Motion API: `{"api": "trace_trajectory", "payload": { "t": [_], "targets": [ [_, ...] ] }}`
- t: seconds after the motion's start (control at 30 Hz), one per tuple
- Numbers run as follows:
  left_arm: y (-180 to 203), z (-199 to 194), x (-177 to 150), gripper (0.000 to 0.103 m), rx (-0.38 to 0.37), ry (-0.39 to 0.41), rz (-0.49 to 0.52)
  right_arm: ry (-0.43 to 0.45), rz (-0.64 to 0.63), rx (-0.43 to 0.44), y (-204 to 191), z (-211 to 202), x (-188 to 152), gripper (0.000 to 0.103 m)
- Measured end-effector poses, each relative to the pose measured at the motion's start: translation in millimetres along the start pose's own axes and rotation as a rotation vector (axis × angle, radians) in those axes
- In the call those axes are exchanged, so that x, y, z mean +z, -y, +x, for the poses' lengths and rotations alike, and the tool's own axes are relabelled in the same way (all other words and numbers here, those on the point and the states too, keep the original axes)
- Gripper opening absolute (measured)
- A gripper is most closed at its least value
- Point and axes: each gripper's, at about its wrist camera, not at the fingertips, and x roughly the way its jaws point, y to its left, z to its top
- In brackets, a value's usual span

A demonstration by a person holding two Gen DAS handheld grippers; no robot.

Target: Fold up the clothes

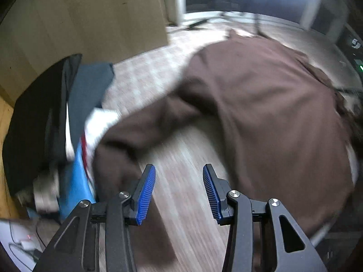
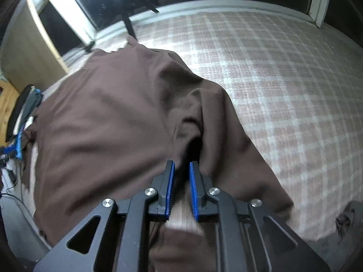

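Left wrist view only: a pile of dark and blue clothes (image 1: 56, 122) left of the jaws, beside a wooden panel (image 1: 90, 18). Right wrist view only: wide checked cloth (image 2: 283, 72) right of the jaws.

One brown garment (image 2: 109, 117), spread ahead of both grippers.

Left gripper (image 1: 179, 170): jaws released, moderately apart, nothing between, bare tabletop (image 1: 181, 154) beneath.

Right gripper (image 2: 182, 166): jaws a narrow gap apart at a brown fold; grip on it cannot be told.

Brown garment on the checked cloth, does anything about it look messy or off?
Yes. The brown garment is not flat: a raised, bunched ridge runs toward the right gripper, with a dark hollow fold.
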Motion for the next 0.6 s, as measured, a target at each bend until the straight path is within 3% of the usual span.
{"api": "trace_trajectory", "payload": {
  "t": [0.1, 0.2, 0.27, 0.3, 0.37, 0.47, 0.6],
  "targets": [
    [3.8, -38.5, -49.6, 0.042, 0.032, -0.013, -0.028, 0.051, 0.037, 0.010, 10.1, -47.1, -24.5, 0.014],
    [-13.7, -80.6, -103.5, 0.042, 0.119, -0.042, -0.116, 0.112, 0.109, 0.013, 32.1, -102.9, -52.3, 0.014],
    [-15.4, -96.1, -135.5, 0.042, 0.111, -0.070, -0.186, 0.142, 0.145, 0.015, 47.8, -136.0, -74.9, 0.017],
    [-11.7, -98.5, -148.2, 0.042, 0.094, -0.085, -0.209, 0.113, 0.131, 0.023, 48.0, -140.9, -87.2, 0.021],
    [21.4, -81.9, -157.4, 0.042, 0.034, -0.108, -0.165, 0.029, 0.089, 0.042, 34.5, -130.9, -111.1, 0.030],
    [78.1, -51.8, -165.5, 0.043, -0.059, -0.130, -0.060, -0.082, -0.007, 0.070, -3.4, -101.6, -154.1, 0.030],
    [123.2, -24.8, -176.0, 0.046, -0.036, -0.140, 0.098, -0.151, -0.083, 0.108, -43.3, -73.1, -209.8, 0.030]
  ]
}}
